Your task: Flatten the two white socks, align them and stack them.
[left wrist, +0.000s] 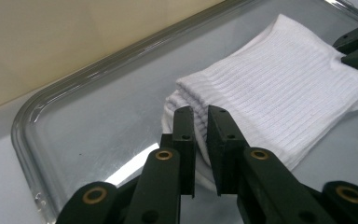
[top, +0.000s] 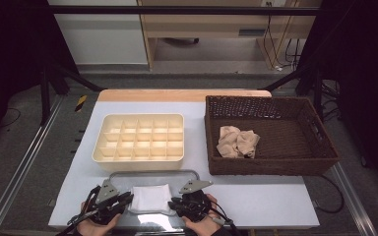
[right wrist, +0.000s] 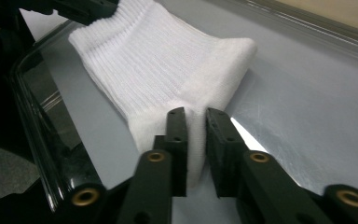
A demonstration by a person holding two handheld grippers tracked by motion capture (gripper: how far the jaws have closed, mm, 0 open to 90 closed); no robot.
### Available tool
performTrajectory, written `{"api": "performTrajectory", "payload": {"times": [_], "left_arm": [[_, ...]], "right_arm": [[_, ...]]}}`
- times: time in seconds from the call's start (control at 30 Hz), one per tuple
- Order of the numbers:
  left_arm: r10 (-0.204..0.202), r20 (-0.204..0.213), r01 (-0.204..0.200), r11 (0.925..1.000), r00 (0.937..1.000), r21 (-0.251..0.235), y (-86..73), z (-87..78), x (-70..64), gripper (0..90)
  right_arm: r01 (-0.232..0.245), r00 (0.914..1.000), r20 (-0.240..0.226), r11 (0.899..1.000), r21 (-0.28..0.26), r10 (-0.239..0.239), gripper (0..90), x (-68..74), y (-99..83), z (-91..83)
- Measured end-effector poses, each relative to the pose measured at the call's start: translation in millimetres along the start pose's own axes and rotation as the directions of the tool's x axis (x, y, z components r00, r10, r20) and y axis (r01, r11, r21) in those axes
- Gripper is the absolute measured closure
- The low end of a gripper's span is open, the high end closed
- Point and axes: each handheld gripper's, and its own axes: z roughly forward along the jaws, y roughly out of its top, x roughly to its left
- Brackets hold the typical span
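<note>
I have the folded white sock (top: 150, 198) lying on the metal tray (top: 123, 176) at the near edge of the desk (top: 256, 196), flat so both ends can be pinched at once. My left hand-held gripper (left wrist: 200, 122) has its jaws closed narrowly on the sock's left edge; my right hand-held gripper (right wrist: 196, 122) pinches the right edge likewise. Both come in low from the near side, angled inward toward each other.

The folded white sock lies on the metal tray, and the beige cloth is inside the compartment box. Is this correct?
Not quite. The white sock does lie on the metal tray, but the high view shows the beige cloth inside the wicker basket, not the compartment box.
</note>
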Motion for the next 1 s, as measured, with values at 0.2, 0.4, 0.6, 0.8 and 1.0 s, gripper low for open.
{"api": "performTrajectory", "payload": {"times": [0.2, 0.4, 0.6, 0.8, 1.0], "left_arm": [[0.008, 0.057, -0.007, 0.9997, 0.9983, -0.024, 6.9, 9.6, -8.5, 81.0], [0.034, 0.065, -0.031, 0.9983, 0.9973, -0.049, 21.0, 25.1, -22.0, 81.5], [0.007, 0.076, 0.001, 0.9938, 0.9971, -0.111, 31.7, 13.6, -15.4, 81.2], [0.061, 0.100, -0.046, 0.9878, 0.9931, -0.149, 47.5, 7.2, -29.2, 84.5], [0.106, 0.137, -0.092, 0.9903, 0.9849, -0.104, 50.6, 33.7, -51.4, 89.3]], "right_arm": [[0.014, 0.9986, 0.051, 1.000, 0.009, -0.014, 84.3, -9.8, 3.7, -14.6], [-0.013, 0.9927, 0.120, 1.000, 0.006, 0.012, 83.1, -25.9, 0.9, -30.8], [-0.041, 0.9927, 0.111, 0.998, -0.052, 0.046, 75.6, -31.4, -1.0, -41.8], [-0.043, 0.9916, 0.120, 0.998, -0.045, 0.048, 70.4, -31.5, -4.1, -38.3], [-0.052, 0.9917, 0.116, 0.998, -0.021, 0.055, 72.7, -33.9, -9.2, -29.5]]}}
